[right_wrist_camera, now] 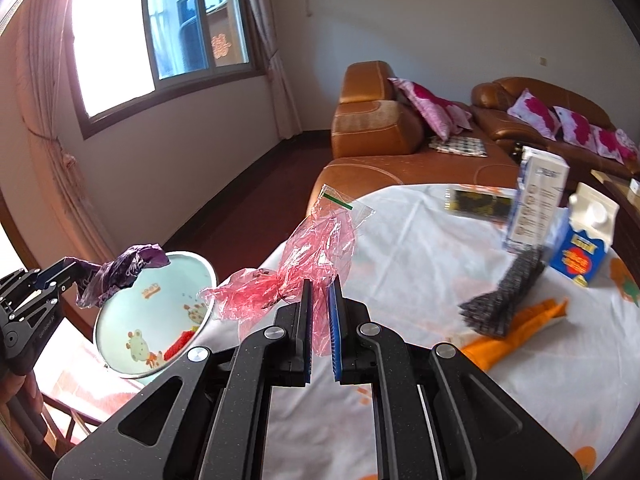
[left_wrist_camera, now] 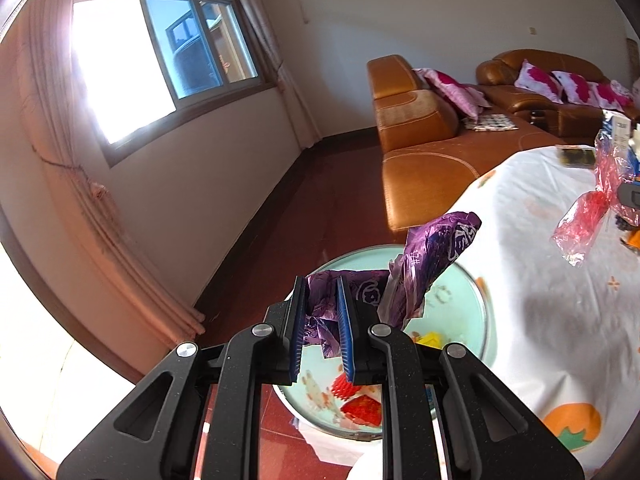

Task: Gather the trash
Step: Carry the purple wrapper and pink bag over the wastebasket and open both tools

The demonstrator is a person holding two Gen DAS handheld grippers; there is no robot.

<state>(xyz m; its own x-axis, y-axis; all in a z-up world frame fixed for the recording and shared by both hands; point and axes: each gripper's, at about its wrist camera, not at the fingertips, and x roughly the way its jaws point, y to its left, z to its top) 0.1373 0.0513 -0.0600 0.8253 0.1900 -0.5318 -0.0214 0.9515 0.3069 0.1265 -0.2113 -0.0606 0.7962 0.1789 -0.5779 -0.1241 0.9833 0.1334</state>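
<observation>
My left gripper (left_wrist_camera: 322,280) is shut on a crumpled purple wrapper (left_wrist_camera: 432,256), which hangs over a pale green basin (left_wrist_camera: 478,312) holding red scraps beside the table. In the right wrist view the same gripper (right_wrist_camera: 60,270) holds the purple wrapper (right_wrist_camera: 128,266) above the basin (right_wrist_camera: 160,300). My right gripper (right_wrist_camera: 320,284) is shut on a crinkled red and clear plastic bag (right_wrist_camera: 316,248), held over the table's left part. That red bag (left_wrist_camera: 588,216) also shows at the right in the left wrist view.
A white tablecloth with orange fruit prints (right_wrist_camera: 420,248) covers the table, carrying two cartons (right_wrist_camera: 536,200) (right_wrist_camera: 584,232), a dark patterned packet (right_wrist_camera: 480,200), a grey knitted cloth (right_wrist_camera: 504,296) and an orange cloth (right_wrist_camera: 520,332). A brown leather sofa (right_wrist_camera: 380,136) stands behind. A window is at the left.
</observation>
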